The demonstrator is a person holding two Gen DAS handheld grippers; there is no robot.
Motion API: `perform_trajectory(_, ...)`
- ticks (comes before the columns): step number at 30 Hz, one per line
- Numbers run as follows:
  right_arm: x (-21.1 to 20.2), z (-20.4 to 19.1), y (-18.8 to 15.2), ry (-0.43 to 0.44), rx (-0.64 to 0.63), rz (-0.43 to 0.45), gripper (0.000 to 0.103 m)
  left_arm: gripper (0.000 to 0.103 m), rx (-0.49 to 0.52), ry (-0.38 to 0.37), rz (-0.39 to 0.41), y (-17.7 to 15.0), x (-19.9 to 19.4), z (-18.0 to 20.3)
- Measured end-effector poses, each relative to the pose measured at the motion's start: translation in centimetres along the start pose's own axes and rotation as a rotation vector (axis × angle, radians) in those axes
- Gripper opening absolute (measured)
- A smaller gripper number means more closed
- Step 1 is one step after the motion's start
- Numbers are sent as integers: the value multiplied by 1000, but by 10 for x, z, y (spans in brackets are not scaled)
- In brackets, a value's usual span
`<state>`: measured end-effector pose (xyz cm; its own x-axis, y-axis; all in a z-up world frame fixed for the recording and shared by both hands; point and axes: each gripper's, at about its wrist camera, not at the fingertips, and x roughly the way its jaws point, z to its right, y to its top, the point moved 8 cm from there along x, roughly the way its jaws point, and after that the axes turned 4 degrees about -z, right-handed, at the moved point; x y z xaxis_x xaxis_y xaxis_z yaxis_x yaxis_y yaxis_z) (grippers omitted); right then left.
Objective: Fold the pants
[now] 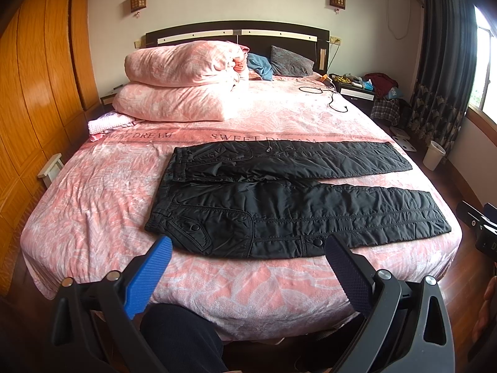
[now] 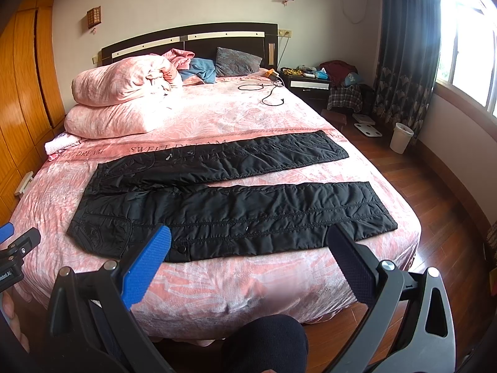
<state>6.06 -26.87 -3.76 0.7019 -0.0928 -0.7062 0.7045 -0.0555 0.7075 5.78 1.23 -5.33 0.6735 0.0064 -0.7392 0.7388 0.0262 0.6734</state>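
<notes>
Closest in, the left gripper (image 1: 248,255) hangs over the foot edge of the bed (image 1: 93,205), its blue and black fingers spread wide with nothing between them. The right gripper (image 2: 248,248) sits beside it in the same way, jaws wide apart and empty, also over the foot edge. A dark-clad knee (image 2: 267,338) shows below the fingers.

Just past the fingertips lie the black quilted pants (image 1: 279,217), flat on the pink bedspread near the foot edge. They run crosswise, waistband toward the left side of the bed and both cuffs toward the right side. The two legs lie apart, with a strip of pink showing between them.

Further up, a folded pink duvet (image 1: 183,68) is stacked near the head of the bed on the left. A black cable (image 1: 329,96) trails near the right edge. Behind stands the dark headboard (image 1: 236,31).
</notes>
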Motion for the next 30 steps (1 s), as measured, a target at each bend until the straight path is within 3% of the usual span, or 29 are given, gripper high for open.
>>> perform_trajectory(12, 13, 8, -6, -14, -6, -13, 101, 99, 13, -23, -15, 6, 6, 0)
perform_trajectory(18, 35, 15, 3, -7, -30, 19, 101, 99, 21, -230, -130, -9, 51, 0)
perform_trajectory(19, 42, 18, 5, 25, -33, 25, 101, 99, -7, -308, -157, -12, 63, -5)
perform_trajectory(21, 55, 22, 7, 78, -32, 9, 101, 99, -59, -389, -192, -17, 82, -16)
perform_trajectory(23, 82, 29, 5, 182, -21, -34, 101, 99, -101, -417, -252, -21, 110, -38)
perform_trajectory(25, 122, 51, -3, 264, 47, -146, 101, 99, -220, -435, -346, -26, 147, -73)
perform_trajectory(27, 161, 83, -17, 320, 147, -242, 101, 99, -324, -455, -371, -26, 171, -102)
perform_trajectory(30, 199, 122, -36, 295, 213, -317, 101, 99, -454, -379, -410, -33, 220, -156)
